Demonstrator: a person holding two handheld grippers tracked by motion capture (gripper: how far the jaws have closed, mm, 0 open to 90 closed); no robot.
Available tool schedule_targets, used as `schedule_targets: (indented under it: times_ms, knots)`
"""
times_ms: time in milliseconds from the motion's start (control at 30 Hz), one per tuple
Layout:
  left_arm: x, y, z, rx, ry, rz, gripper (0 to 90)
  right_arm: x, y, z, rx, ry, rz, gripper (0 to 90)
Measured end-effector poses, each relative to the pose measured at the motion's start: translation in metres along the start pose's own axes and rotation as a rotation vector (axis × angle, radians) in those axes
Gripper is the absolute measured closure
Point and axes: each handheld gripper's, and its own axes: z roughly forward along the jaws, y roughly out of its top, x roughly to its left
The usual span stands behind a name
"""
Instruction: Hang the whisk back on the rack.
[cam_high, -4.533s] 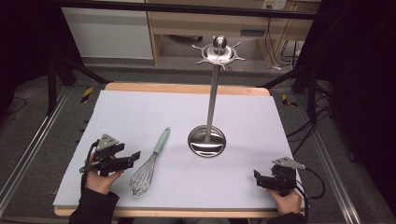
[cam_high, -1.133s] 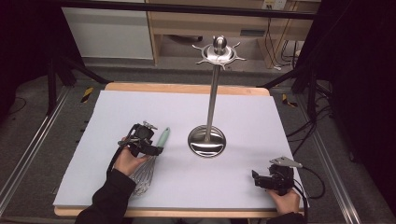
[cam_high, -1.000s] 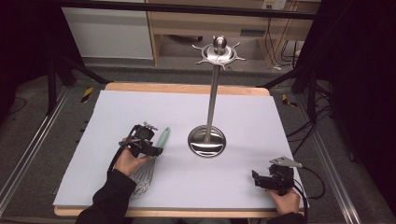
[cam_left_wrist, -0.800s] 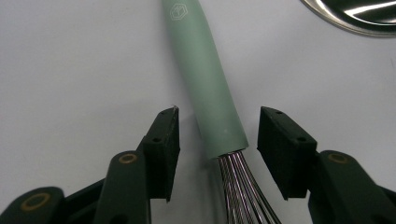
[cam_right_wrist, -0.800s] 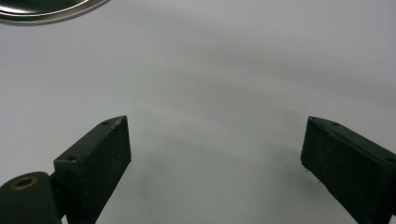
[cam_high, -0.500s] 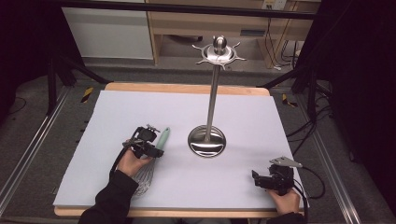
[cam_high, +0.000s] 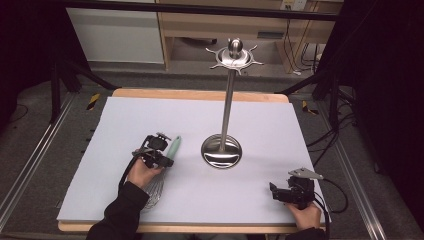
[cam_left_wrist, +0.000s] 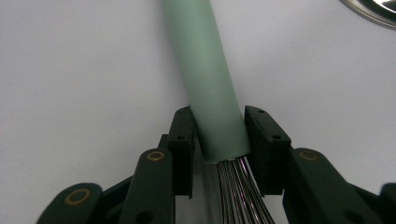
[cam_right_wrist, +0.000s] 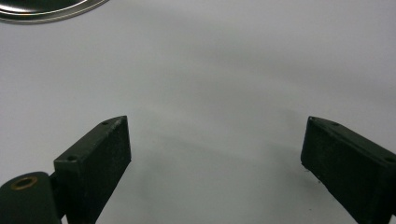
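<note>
A whisk with a pale green handle (cam_high: 174, 146) and steel wires (cam_high: 155, 190) lies on the white table sheet (cam_high: 150, 115), left of centre. My left gripper (cam_high: 161, 158) is shut on the handle's lower end, just above where the wires begin; in the left gripper view the handle (cam_left_wrist: 210, 79) sits pressed between both pads (cam_left_wrist: 183, 140). A tall steel utensil stand (cam_high: 227, 100) with a round base (cam_high: 221, 152) and a hooked crown (cam_high: 234, 56) stands mid-table. My right gripper (cam_high: 274, 191) rests open near the front right corner, with nothing between its jaws in the right gripper view (cam_right_wrist: 215, 154).
The stand's base rim shows at the top of both gripper views (cam_left_wrist: 373, 7) (cam_right_wrist: 46, 11). The table's wooden edge (cam_high: 200, 95) runs along the back. Metal rails (cam_high: 30, 165) flank the table, and cables trail on the floor at right (cam_high: 330, 145).
Since 4.5 s ago my left gripper moved from the front left corner to the whisk and closed on its handle. Over the last second it hardly shifted. The right gripper stayed put.
</note>
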Motion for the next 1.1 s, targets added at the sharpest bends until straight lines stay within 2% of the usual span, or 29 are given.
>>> schedule_targets:
  times_ms: [233, 467, 767, 1100]
  knots:
    - [-0.001, 0.0, -0.001, -0.006, 0.003, -0.006, 64.8, 0.0, 0.0, 0.0, 0.0, 0.0, 0.0, 8.9]
    - [-0.004, -0.004, -0.014, -0.06, -0.014, 0.007, 65.7, 0.0, 0.0, 0.0, 0.002, -0.001, -0.001, 8.9]
    - [-0.008, -0.015, -0.037, -0.168, -0.039, 0.018, 66.8, 0.0, 0.0, 0.0, 0.002, -0.003, 0.002, 8.9]
    - [-0.008, -0.035, -0.07, -0.31, -0.075, 0.033, 67.9, 0.0, -0.001, 0.0, 0.009, -0.005, 0.013, 8.9]
